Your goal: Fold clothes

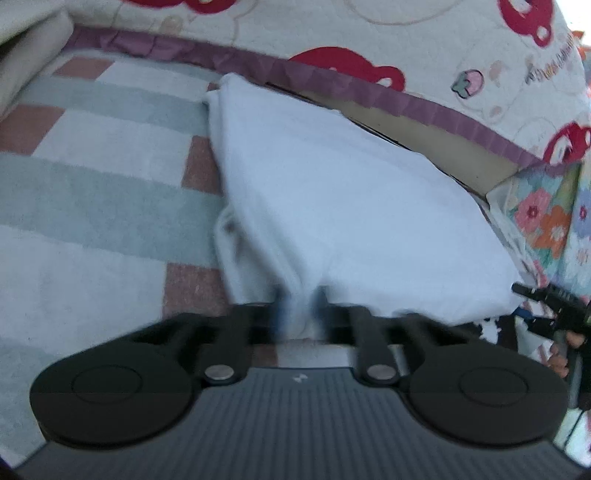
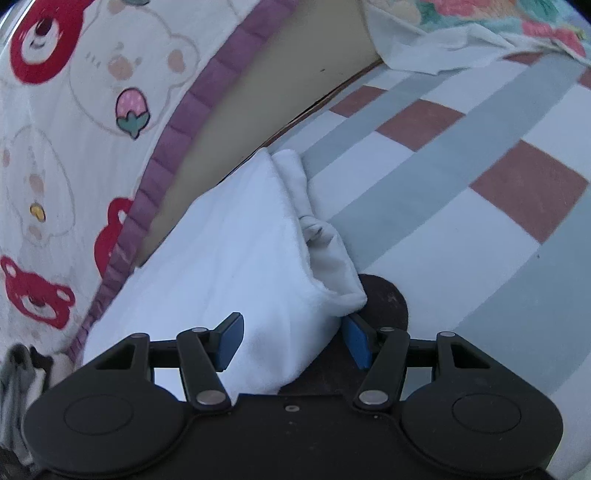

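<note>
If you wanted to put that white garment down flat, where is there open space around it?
The checked mat lies bare on the side of the white garment away from the bear-print quilt. The quilt side is crowded: the garment lies along its purple trim, and floral fabric fills the far corner.

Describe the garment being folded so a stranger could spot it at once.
Find the checked rug beside the bear-print quilt with a purple border. On the rug, against that border, lies a plain white cloth garment, the only unpatterned fabric there, pinched by the left gripper.
</note>
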The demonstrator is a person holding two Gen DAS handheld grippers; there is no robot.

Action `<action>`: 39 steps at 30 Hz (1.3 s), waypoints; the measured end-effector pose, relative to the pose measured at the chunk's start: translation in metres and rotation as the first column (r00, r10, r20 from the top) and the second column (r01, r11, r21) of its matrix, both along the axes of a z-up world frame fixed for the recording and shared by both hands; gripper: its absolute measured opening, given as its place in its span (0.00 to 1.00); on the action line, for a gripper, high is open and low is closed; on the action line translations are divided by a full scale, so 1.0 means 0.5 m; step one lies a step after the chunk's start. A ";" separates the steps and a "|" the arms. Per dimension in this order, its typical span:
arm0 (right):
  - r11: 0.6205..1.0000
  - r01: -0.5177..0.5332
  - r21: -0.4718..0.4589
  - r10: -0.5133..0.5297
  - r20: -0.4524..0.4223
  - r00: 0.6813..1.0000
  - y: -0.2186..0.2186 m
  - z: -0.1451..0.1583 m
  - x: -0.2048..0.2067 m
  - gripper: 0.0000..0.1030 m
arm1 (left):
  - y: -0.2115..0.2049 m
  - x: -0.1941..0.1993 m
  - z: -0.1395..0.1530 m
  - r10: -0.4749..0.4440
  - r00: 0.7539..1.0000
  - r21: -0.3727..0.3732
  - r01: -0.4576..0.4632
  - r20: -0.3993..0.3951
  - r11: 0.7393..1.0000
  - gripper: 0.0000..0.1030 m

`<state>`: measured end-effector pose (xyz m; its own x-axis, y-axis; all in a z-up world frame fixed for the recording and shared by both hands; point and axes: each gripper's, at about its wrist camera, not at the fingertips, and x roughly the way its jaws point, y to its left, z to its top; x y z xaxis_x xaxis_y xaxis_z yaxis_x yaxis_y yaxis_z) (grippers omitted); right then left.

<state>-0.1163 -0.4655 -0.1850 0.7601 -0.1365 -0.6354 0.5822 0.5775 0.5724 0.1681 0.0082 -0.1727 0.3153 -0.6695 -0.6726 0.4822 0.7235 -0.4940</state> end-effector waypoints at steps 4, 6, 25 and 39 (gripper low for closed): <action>0.999 -0.030 -0.025 0.029 -0.014 0.999 0.002 0.000 0.000 0.62 | 0.042 0.004 0.036 0.066 0.998 0.042 -0.066 0.018 0.997 0.03; 0.999 -0.035 -0.018 0.035 -0.014 0.999 -0.001 -0.001 -0.002 0.62 | 0.060 -0.003 0.038 0.111 0.993 0.135 -0.117 0.051 0.984 0.03; 0.986 0.081 0.145 -0.089 0.051 0.995 -0.030 -0.028 -0.013 0.61 | -0.066 -0.049 0.059 -0.012 0.968 0.086 -0.010 0.252 0.996 0.51; 1.000 0.010 -0.002 -0.010 -0.014 1.000 -0.064 0.011 0.001 0.06 | -0.273 -0.177 0.025 -0.340 0.909 0.442 0.209 0.240 0.872 0.52</action>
<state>-0.1160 -0.4977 -0.1796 0.7499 -0.1454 -0.6454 0.5959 0.5723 0.5634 0.0795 -0.1285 -0.1603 0.3886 -0.4547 -0.8014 0.7675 0.6409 0.0085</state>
